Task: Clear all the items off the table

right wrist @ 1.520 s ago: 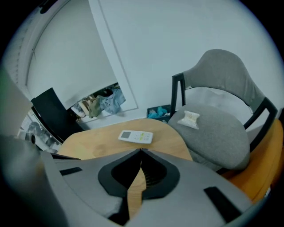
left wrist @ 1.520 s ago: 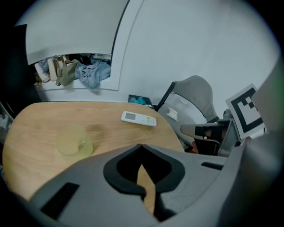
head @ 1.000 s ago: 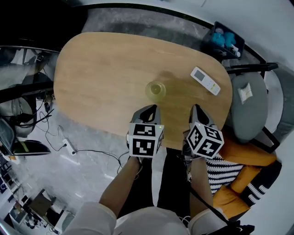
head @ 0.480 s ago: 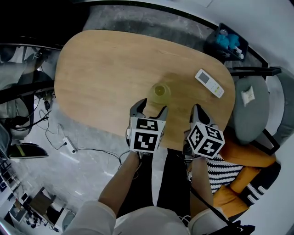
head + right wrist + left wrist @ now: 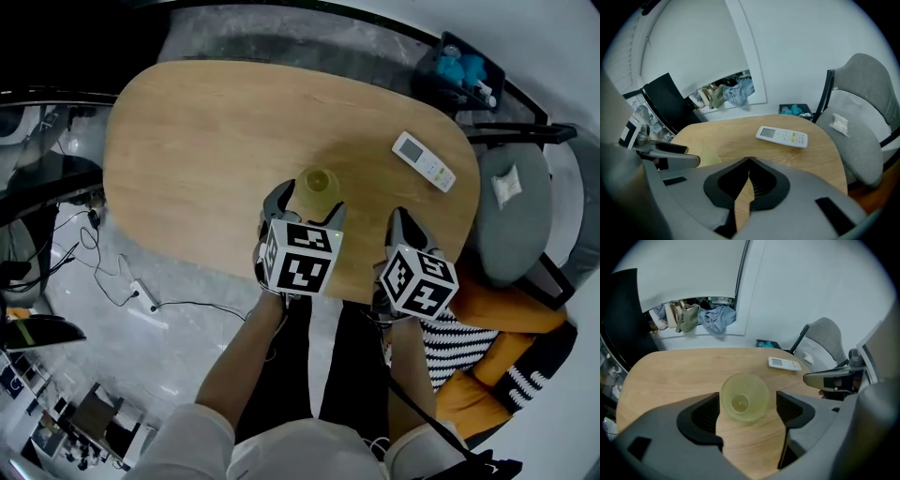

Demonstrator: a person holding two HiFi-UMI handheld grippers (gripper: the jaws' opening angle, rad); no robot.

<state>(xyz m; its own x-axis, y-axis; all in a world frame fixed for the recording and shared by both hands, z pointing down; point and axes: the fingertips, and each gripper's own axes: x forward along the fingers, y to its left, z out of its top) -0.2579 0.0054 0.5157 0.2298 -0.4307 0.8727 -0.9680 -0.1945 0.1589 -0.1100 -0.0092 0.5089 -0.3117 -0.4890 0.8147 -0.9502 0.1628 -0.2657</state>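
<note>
Directly ahead of both grippers lies an oval wooden table [image 5: 197, 131]. Past its far right edge, beyond the right gripper [image 5: 404, 221], stands a grey chair [image 5: 511, 220] with a crumpled white scrap [image 5: 500, 187] on its seat. A dark basket [image 5: 461, 75] holding blue things sits on the floor further off. Loose cables [image 5: 98, 267] trail over the floor to the left of the left gripper [image 5: 307, 202].

The left gripper's jaws have just been opening and now stand wide, one on each side of a cup [image 5: 744, 397]. A sliver of wood shows between the cup and the right-hand pad. On the left-hand side the cup's rim comes so close to the pad that contact there cannot be judged; the cup does not look squeezed. It stands upright on the table near the front edge, with its mouth up and its axis vertical. It is a translucent yellow-green tumbler with a small round base.

The right gripper is closed, its tips meeting with nothing between them. Ahead of it and slightly to its right, well apart, a white remote [image 5: 782, 136] lies flat. Its long axis runs across that gripper's line, with the screen end toward the left gripper.
</note>
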